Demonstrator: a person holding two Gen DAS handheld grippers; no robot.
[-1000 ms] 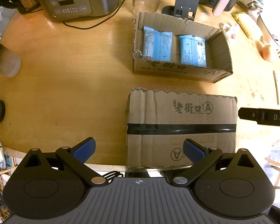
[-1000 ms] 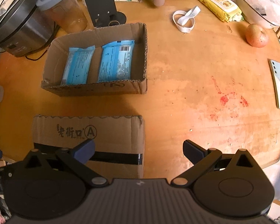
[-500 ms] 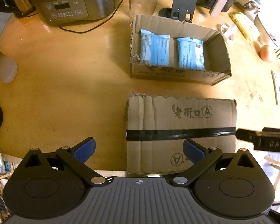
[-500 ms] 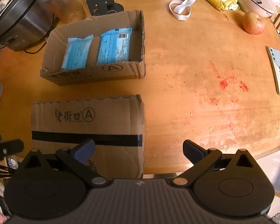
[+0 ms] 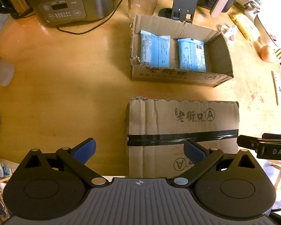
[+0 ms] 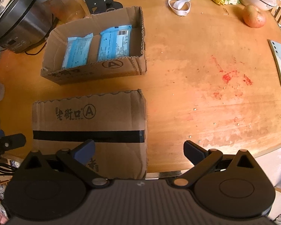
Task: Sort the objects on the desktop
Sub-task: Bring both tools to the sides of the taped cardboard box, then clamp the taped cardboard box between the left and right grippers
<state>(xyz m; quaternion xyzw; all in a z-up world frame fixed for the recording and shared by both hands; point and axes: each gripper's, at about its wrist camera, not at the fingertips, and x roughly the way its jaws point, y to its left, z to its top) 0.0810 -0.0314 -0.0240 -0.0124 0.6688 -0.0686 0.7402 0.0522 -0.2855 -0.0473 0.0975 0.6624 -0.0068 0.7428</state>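
Both my claws were spread wide with nothing in them, hanging over the near edge of the worktop point(image 6: 187, 78). The left claw point(image 5: 139, 150) looked straight down on the taped box point(image 5: 181, 129), while the right claw point(image 6: 139, 149) sat off that box's right corner. The open box point(image 6: 95, 46) sat just behind it, two blue packets point(image 5: 155, 50) lying side by side inside. Only my left view caught the rice cooker's point(image 5: 65, 1) button panel; only the right view showed the apple point(image 6: 253, 16) clearly, plus the phone point(image 6: 280, 63) and red smears point(image 6: 228, 76).
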